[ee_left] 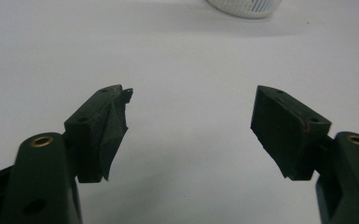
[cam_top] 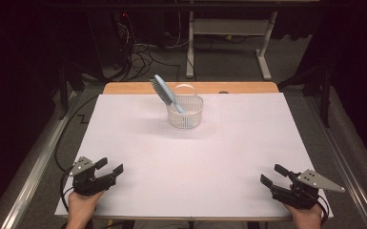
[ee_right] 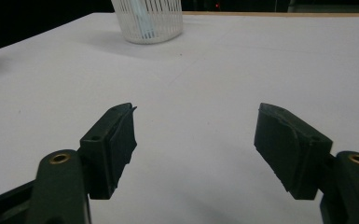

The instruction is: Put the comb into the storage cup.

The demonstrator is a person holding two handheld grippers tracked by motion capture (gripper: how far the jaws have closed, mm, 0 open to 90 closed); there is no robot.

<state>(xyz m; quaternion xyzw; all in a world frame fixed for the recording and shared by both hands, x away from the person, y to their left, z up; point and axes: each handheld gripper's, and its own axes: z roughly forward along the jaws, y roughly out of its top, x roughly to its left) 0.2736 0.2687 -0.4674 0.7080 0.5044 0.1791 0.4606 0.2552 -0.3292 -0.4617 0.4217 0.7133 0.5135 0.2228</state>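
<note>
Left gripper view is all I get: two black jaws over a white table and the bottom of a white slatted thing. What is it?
Observer: A small white plastic basket with a looped handle, far across the table.
Operator: Anything inside it?
Observer: A light blue hairbrush, leaning out over the rim, bristle head up.
Operator: Is there another gripper?
Observer: Yes, the right gripper, jaws open, resting at the near right corner in a person's hand.
</note>
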